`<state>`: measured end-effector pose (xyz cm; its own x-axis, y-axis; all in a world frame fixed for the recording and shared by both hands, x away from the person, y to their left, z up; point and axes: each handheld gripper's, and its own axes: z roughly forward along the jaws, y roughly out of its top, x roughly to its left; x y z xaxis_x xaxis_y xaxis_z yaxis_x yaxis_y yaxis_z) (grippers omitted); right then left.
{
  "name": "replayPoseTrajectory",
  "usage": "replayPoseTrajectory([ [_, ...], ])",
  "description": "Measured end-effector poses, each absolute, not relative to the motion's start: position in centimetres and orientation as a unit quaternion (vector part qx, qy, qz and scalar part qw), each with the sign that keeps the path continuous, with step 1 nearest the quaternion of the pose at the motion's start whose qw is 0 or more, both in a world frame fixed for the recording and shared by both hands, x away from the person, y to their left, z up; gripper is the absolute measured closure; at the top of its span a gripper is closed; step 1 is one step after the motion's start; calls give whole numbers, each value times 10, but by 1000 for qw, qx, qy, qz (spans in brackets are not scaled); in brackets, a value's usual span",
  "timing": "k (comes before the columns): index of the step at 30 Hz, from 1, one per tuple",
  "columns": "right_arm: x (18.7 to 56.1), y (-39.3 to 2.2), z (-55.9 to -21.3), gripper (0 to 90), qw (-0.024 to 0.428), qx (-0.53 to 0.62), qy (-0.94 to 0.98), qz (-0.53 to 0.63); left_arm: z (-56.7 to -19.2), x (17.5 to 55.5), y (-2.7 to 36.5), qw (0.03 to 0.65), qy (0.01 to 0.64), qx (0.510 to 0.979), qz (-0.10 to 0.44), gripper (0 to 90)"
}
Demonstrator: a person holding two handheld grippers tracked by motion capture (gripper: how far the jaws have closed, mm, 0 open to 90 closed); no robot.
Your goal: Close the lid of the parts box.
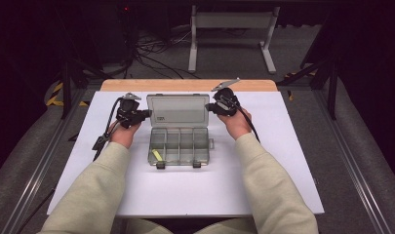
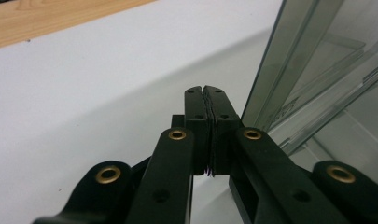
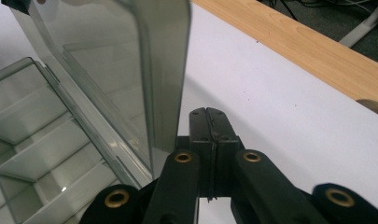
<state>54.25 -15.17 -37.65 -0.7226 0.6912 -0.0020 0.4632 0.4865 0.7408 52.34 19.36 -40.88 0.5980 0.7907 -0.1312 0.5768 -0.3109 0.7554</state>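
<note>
- Sitting between the two grippers, a clear plastic compartment box (image 1: 179, 146) is resting on the white table top (image 1: 263, 180), with its lid (image 1: 178, 110) standing raised at the far side.
- The left gripper (image 1: 147, 113) is hovering just beside the left edge of the lid, its tip pointing toward that edge; whether it is touching the lid cannot be told from the high view.
- In the left gripper view, the left gripper (image 2: 206, 88) is showing its two black jaws pressed flat together, with nothing between them, and the lid's edge (image 2: 270, 88) is rising just to the right of the tip.
- The right gripper (image 1: 208, 107) is hanging at the lid's upper right corner, tip pointing inward; contact there is too small to tell.
- In the right gripper view, the right gripper (image 3: 209, 111) is also showing jaws closed on each other and gripping nothing, with the lid's rounded edge (image 3: 170, 70) standing just to the left of the tip and the box's divided tray (image 3: 32, 140) lying farther to the left and below.
- A small yellow piece (image 1: 157, 155) is lying in the box's front left compartment, nearer the left gripper than the right.
- A strip of bare wood (image 1: 185, 85) is showing along the table's far edge, beyond both grippers.
- Each hand is wrapping around its gripper, with pale sleeves (image 1: 95, 190) trailing back toward the near edge.
</note>
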Motion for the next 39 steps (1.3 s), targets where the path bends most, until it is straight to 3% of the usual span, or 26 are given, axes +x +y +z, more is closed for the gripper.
replayPoseTrajectory([
  [39, 492, -152, -342, 900, 135, 284, 858, 406, -369, 485, 195, 426, 373, 814, 127, 879],
])
